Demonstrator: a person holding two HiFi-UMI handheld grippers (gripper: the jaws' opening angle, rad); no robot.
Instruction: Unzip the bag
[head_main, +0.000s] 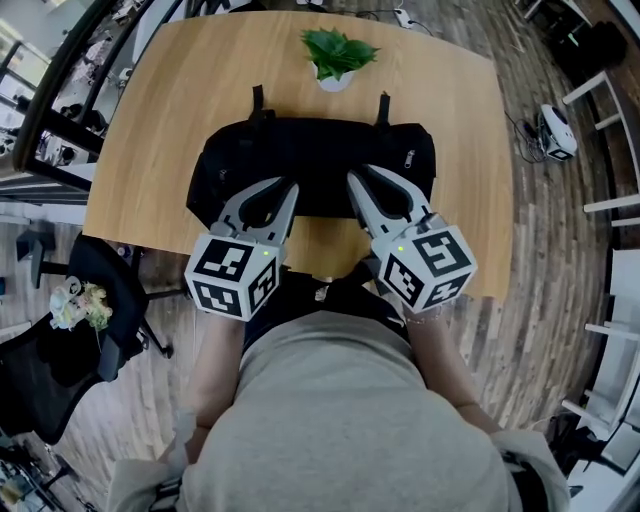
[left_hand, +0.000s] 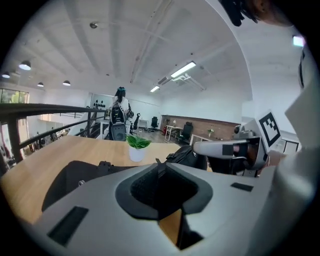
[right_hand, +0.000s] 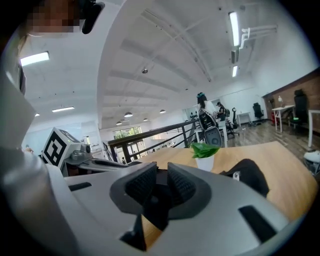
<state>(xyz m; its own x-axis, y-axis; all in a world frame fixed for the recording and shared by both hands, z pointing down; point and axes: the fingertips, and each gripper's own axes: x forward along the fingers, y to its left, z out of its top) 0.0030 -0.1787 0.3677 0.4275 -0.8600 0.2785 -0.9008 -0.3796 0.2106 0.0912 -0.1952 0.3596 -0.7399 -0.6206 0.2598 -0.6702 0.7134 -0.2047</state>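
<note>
head view, and the black bag (head_main: 320, 165) lies flat across the middle of the wooden table (head_main: 180, 80), long side running 9 to 3 o'clock; two short straps stick out of its far edge toward 12; a small potted plant (head_main: 338, 55) stands just past it at 12 o'clock, apart from the bag; both claws sit at the bag's near edge, around 6 o'clock; the left gripper (head_main: 290, 188) comes in from 7 o'clock with its tips over the black fabric; the right gripper (head_main: 352, 180) comes in from 5 o'clock, tips over the bag too, the two near each other; in the left gripper view the jaws are parted a little, dark pads framing a hollow with the bag behind, bare wood showing through the slit lower down, nothing pinched that i can see; a thin black tab shows right at the tips, can't tell if it touches; in the right gripper view the ribbed pads (right_hand: 181, 184) stand slightly apart, a narrow dark gap between them, nothing clamped; bag looks closed from here.
</note>
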